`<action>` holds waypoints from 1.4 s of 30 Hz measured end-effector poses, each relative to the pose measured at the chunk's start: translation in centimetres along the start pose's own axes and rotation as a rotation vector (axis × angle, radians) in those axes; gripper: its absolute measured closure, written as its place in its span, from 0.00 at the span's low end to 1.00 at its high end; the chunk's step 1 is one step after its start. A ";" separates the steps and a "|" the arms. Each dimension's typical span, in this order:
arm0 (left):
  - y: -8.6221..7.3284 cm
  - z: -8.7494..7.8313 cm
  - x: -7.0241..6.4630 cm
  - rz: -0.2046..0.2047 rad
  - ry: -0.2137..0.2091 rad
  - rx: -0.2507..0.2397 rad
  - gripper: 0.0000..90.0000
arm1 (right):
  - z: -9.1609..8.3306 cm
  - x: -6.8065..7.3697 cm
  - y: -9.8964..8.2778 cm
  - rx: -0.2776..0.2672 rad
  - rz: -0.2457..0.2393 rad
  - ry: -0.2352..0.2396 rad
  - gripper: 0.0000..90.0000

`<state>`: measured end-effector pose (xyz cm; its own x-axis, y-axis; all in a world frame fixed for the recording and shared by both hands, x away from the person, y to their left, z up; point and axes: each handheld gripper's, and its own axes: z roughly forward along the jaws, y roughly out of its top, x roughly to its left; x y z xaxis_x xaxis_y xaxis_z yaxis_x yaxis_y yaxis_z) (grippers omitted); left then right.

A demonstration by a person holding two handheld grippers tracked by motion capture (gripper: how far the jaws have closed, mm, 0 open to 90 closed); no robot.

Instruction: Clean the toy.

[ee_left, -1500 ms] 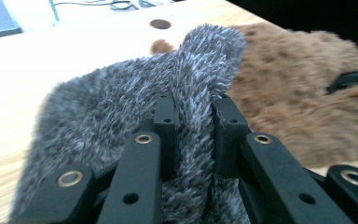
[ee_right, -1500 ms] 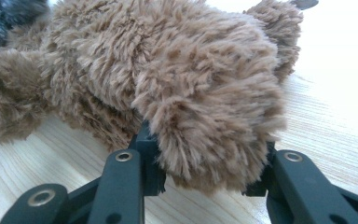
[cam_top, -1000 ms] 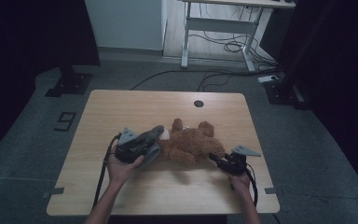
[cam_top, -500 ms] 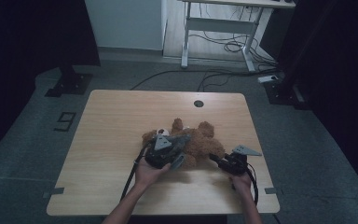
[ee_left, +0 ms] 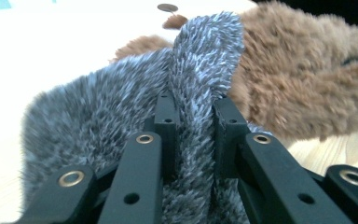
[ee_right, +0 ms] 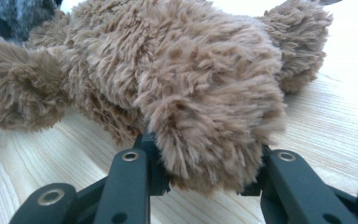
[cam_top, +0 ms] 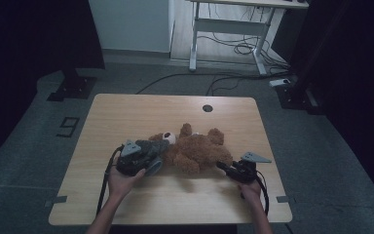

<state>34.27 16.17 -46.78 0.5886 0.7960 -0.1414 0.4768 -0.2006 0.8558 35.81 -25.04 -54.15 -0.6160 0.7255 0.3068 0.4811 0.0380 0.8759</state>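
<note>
1. Left gripper (cam_top: 157, 150) clamps a fold of grey furry fabric (ee_left: 121, 126), apparently a small garment or hat; in the left gripper view the pile stands up between the two black jaws, pinched narrow.
2. Change: a second ago this gripper sat farther toward the table's left edge, half a second ago it was pushed in over the bear, and now it is back beside the head. The grey piece has travelled with it throughout.
3. Brown teddy bear (cam_top: 197, 148) lies near the table's middle, a little toward the near edge, head toward the left gripper and legs toward the right edge.
4. Right gripper (cam_top: 222, 167) has just been closing; its jaws now squeeze a plush limb (ee_right: 214, 135) of the bear. The right hand (cam_top: 250, 187) has not shifted across the three frames.
5. Judgement: the bear is anchored by one limb while the grey fabric is brought to its head, so dressing looks begun, not done. The fabric touches the head's side but does not cover it.
</note>
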 end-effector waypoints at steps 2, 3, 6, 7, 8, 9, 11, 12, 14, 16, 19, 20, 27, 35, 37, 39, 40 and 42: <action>0.8 0.1 -0.7 0.019 -0.007 -0.017 0.83 | 0.0 0.0 0.0 -0.001 0.002 0.001 0.72; 1.2 0.2 -1.1 0.029 -0.014 -0.020 0.83 | 0.0 -0.1 0.0 0.000 0.003 0.001 0.72; 3.1 1.3 -3.3 0.072 -0.051 -0.022 0.83 | 0.1 -0.1 0.0 -0.003 0.008 0.003 0.72; 3.7 1.9 -4.0 0.084 -0.062 -0.017 0.83 | 0.1 -0.1 0.0 -0.003 0.008 0.003 0.72; 4.2 2.5 -4.7 0.093 -0.077 -0.013 0.83 | 0.1 -0.1 0.0 -0.004 0.008 0.003 0.72; 4.5 3.0 -5.3 0.098 -0.086 -0.009 0.83 | 0.1 -0.1 0.0 -0.004 0.008 0.003 0.72; 5.4 4.5 -6.7 0.102 -0.117 0.010 0.83 | 0.1 -0.1 0.0 -0.003 0.007 0.002 0.72; 5.5 5.2 -7.3 0.097 -0.140 0.015 0.83 | 0.1 0.0 0.0 -0.003 0.007 0.002 0.72; 5.7 6.5 -8.7 0.097 -0.172 0.033 0.83 | 0.1 0.0 0.0 -0.003 0.006 0.002 0.72; 5.5 7.9 -10.1 0.122 -0.180 0.069 0.83 | 0.1 -0.1 0.0 -0.003 0.008 0.003 0.72; 4.6 9.1 -10.7 0.137 -0.169 0.104 0.83 | 0.0 -0.1 0.0 0.002 0.001 0.001 0.72; 4.4 9.2 -10.6 0.127 -0.173 0.105 0.83 | -0.1 -0.1 0.0 0.004 -0.003 0.000 0.72; 3.0 7.1 -8.3 0.115 -0.125 0.100 0.83 | -0.1 -0.3 0.0 0.008 -0.008 0.006 0.72; 0.4 3.4 -3.6 -0.006 -0.097 0.061 0.83 | -0.1 -0.5 -0.1 0.008 0.001 0.017 0.71; 0.1 2.5 -2.8 -0.029 -0.097 0.044 0.83 | 0.0 -0.5 -0.1 0.008 0.001 0.018 0.71; -0.2 1.7 -2.0 -0.044 -0.081 0.031 0.83 | 0.0 -0.6 -0.1 0.011 0.002 0.021 0.71; -0.4 1.4 -1.6 -0.051 -0.073 0.027 0.83 | 0.0 -0.6 -0.1 0.009 0.006 0.023 0.71; -0.6 0.9 -0.9 -0.065 -0.054 0.023 0.83 | 0.0 -0.6 -0.1 0.009 0.007 0.025 0.71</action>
<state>34.05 15.08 -47.65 0.5900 0.7757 -0.2238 0.5301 -0.1632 0.8321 36.11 -25.47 -54.45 -0.6279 0.7086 0.3220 0.4910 0.0396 0.8703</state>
